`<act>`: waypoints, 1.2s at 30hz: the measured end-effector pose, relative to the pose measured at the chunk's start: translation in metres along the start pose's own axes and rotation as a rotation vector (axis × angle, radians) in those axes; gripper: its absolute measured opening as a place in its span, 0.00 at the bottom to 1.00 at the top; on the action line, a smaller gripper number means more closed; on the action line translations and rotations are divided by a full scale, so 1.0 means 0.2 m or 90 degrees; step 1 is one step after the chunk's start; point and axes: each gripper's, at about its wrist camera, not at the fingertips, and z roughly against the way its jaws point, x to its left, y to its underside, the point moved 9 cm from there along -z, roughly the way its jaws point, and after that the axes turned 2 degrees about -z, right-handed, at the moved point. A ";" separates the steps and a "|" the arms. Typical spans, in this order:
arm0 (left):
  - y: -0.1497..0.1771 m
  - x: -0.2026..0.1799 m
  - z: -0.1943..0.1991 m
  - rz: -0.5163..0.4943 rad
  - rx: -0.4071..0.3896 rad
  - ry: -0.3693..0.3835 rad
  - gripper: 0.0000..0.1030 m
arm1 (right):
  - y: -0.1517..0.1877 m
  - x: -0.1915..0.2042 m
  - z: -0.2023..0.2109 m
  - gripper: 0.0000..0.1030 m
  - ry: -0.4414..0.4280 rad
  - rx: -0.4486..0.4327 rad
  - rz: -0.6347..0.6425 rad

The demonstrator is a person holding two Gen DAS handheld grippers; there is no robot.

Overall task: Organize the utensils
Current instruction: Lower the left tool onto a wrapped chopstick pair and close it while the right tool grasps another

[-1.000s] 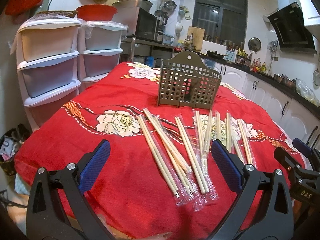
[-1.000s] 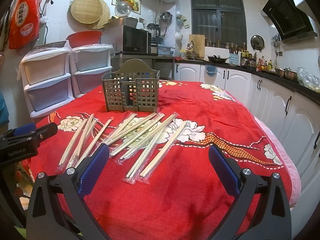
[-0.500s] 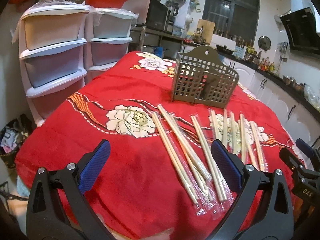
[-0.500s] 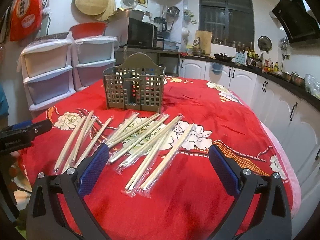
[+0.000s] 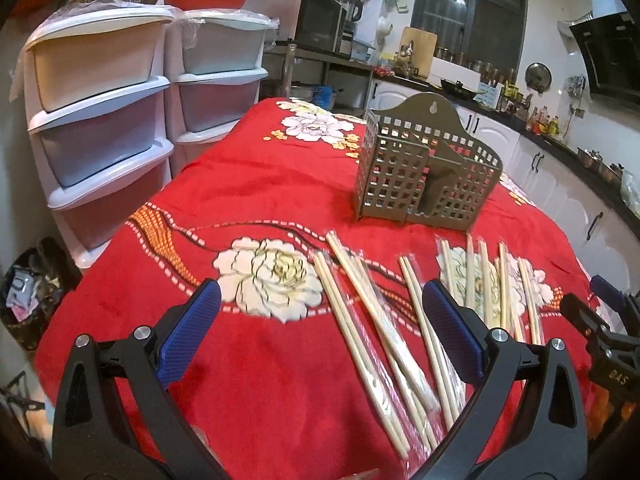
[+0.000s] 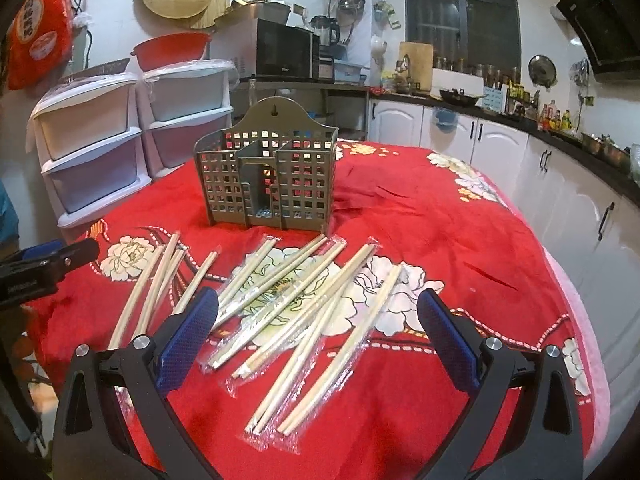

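Several pairs of wooden chopsticks in clear plastic sleeves [image 5: 376, 320] [image 6: 304, 304] lie spread on a table with a red flowered cloth [image 5: 260, 184] [image 6: 460, 216]. A grey-brown perforated utensil holder [image 5: 426, 172] [image 6: 266, 178] stands upright behind them and looks empty. My left gripper [image 5: 320, 332] is open and empty, low over the left-hand chopsticks. My right gripper [image 6: 318, 332] is open and empty, low over the right-hand chopsticks. Each gripper shows at the edge of the other's view, the right one [image 5: 600, 332] and the left one [image 6: 48, 264].
White stacked plastic drawer units [image 5: 100, 120] [image 6: 100, 144] stand left of the table. White kitchen cabinets under a dark counter [image 6: 560, 168] run along the right. A bag of rubbish [image 5: 28, 292] sits on the floor at the left.
Both grippers have moved forward and lower toward the chopsticks; the chopsticks and the holder look larger. Both stay open. Nothing on the table has moved.
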 end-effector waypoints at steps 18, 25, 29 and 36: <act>-0.14 -0.11 -0.36 -0.035 0.115 0.073 0.88 | -0.14 -0.13 -0.30 0.94 -0.026 0.078 -0.028; -0.12 -0.09 -0.47 -0.033 0.160 0.075 0.73 | -0.14 -0.18 -0.47 0.93 -0.040 0.132 -0.043; -0.10 -0.06 -0.53 -0.007 0.187 0.096 0.61 | -0.12 -0.21 -0.58 0.76 -0.059 0.177 -0.068; -0.07 -0.02 -0.61 0.025 0.237 0.112 0.48 | -0.07 -0.26 -0.73 0.57 -0.098 0.242 -0.144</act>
